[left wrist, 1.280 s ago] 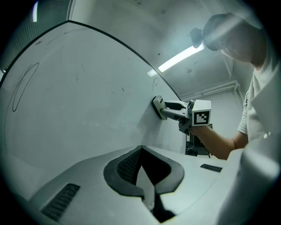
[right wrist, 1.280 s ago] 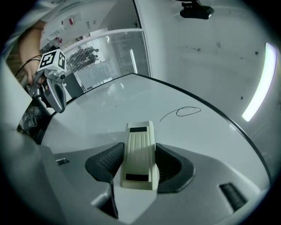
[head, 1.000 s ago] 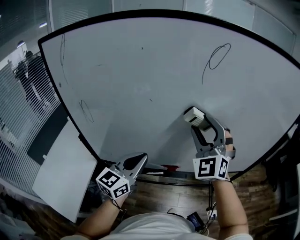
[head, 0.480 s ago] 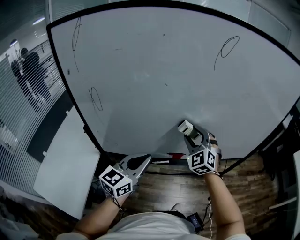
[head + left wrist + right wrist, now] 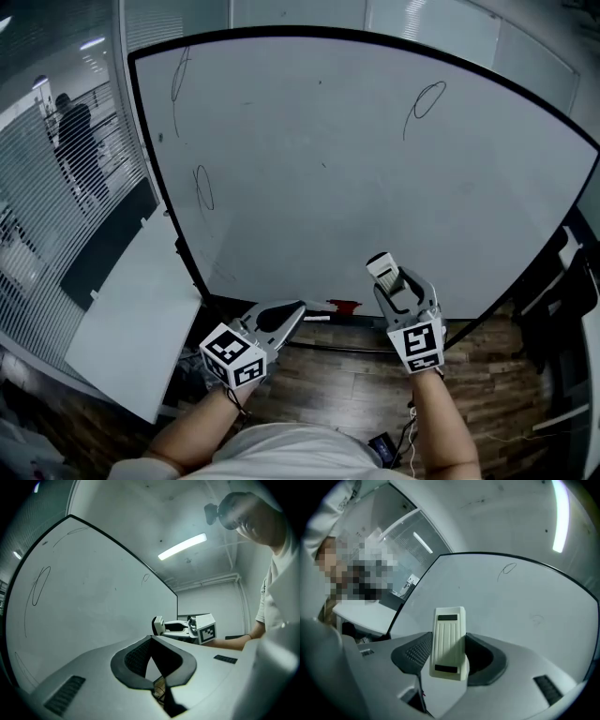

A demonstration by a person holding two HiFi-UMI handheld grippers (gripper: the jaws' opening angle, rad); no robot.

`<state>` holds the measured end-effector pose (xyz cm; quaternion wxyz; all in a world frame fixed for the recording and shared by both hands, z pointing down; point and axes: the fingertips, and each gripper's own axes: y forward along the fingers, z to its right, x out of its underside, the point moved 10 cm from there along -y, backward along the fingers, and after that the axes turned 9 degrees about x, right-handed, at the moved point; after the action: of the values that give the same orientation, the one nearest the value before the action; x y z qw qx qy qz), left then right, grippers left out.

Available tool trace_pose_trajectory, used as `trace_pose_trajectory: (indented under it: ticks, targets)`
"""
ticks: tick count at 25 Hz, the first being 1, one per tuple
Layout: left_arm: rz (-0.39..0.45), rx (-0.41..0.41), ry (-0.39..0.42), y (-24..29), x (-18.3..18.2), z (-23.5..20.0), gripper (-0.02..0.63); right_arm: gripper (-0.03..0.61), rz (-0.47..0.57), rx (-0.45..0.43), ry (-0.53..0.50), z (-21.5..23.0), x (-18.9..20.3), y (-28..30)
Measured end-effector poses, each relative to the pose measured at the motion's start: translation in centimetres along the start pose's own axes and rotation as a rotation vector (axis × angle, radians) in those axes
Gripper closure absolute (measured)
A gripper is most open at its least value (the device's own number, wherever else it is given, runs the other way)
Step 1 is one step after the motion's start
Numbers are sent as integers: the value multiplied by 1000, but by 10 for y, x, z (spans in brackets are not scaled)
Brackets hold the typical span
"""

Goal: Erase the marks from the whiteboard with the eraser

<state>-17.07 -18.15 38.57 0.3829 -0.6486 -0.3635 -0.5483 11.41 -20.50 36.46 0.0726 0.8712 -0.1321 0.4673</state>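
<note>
The whiteboard (image 5: 356,187) fills the head view; on it are a thin loop (image 5: 427,98) at upper right, a long stroke (image 5: 178,80) at upper left and an oval (image 5: 203,187) at left. My right gripper (image 5: 389,281) is shut on the white eraser (image 5: 380,267), held low before the board's bottom edge. In the right gripper view the eraser (image 5: 450,641) stands between the jaws, with the loop (image 5: 506,570) beyond. My left gripper (image 5: 292,309) is shut and holds nothing, its tips meeting (image 5: 151,640) beside the whiteboard (image 5: 84,597).
The board's ledge (image 5: 375,349) carries a red object (image 5: 342,307) and a marker (image 5: 317,319). A white panel (image 5: 131,328) leans at lower left. People (image 5: 75,141) stand behind glass at left. Dark furniture (image 5: 562,300) sits at right on wooden floor (image 5: 328,384).
The right gripper with the eraser has come down the board toward its bottom edge. The head view has shifted, so the board sits further right. The left gripper has barely moved.
</note>
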Motion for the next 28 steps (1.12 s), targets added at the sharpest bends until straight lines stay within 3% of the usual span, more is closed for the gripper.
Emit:
trace_pose_trajectory:
  ticks: [6, 14, 19, 28]
  targets:
    - [10, -12, -26, 22, 8, 69, 607, 347, 52, -58, 87, 20, 4, -74]
    - [2, -27, -10, 48, 27, 176, 607, 347, 79, -137, 194, 33, 39, -180]
    - [-39, -53, -56, 45, 53, 232, 607, 347, 101, -203, 308, 28, 62, -235]
    - [-56, -87, -44, 24, 63, 292, 607, 347, 112, -266, 473, 3, 70, -306]
